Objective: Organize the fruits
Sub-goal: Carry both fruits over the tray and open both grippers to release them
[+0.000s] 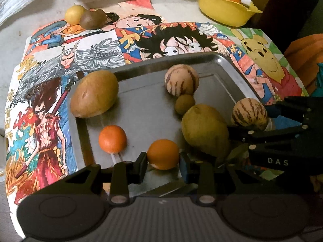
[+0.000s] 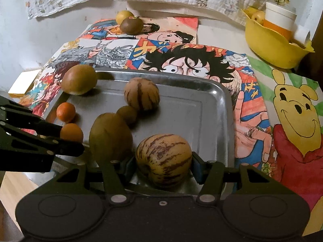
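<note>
Jaws on both sides are pinching fruit: left gripper squeezes a small orange, right gripper clamps a striped melon, both over the near edge of the metal tray. Orange looks light and soft-skinned, melon heavier, smooth and likely slippery, so grab across the widest middle

Both tongs clamped, angled downward

Orange mandarin, brown-striped melon
</note>
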Demonstrator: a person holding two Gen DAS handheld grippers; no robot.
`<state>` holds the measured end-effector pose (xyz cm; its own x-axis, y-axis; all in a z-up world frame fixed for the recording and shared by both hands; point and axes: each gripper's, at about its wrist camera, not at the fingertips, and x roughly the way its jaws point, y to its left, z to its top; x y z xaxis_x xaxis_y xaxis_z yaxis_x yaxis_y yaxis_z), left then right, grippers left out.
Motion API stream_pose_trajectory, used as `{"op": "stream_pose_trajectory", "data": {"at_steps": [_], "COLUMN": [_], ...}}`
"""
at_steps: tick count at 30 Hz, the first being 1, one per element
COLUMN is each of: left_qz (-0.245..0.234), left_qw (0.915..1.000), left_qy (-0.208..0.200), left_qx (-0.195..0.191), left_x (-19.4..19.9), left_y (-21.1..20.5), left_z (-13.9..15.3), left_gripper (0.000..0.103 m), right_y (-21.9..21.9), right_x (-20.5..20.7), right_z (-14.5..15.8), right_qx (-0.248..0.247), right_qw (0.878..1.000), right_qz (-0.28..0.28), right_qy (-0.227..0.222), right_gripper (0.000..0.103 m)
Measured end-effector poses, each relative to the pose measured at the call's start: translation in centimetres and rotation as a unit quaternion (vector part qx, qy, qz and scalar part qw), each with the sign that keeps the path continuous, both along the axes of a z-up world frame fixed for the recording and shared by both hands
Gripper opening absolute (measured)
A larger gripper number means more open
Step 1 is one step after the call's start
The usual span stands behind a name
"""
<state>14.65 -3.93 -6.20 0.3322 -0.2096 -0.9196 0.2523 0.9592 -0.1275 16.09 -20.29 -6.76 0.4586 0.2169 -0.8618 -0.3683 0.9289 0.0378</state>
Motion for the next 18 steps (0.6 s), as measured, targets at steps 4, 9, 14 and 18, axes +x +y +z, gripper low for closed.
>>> {"op": "stream_pose_trajectory", "data": {"at_steps": [4,9,14,18], "left_qz": [-0.002,-0.003,-0.002,0.0], "left_qw": [1.0,1.0,1.0,0.9999], "left_qy": [0.004,0.004,0.006,0.014], "left_qx": [0.006,0.008,0.007,-0.007], "left_x": [-0.2,-0.3,-0.4,-1.1], "left_y": [0.2,0.4,0.5,1.0], "left_z": [-0.3,-0.6,-0.5,0.1], "left_gripper": [0.037,0.037,0.041,0.066], "right_y": [0.2,0.3,0.2,0.0], "right_x": [-0.1,-0.4,-0.3,-0.5], "right_z": [-0.3,-0.7,-0.6,-0.1], "right_qx": [-0.003,-0.005,-0.003,-0.007], "right_qw": [1.0,1.0,1.0,1.0], "right_qz": [-0.004,-0.008,-0.01,-0.014], "right_qy": [0.006,0.01,0.007,0.009], "right_gripper": [0.058,0.058,0.063,0.072]}}
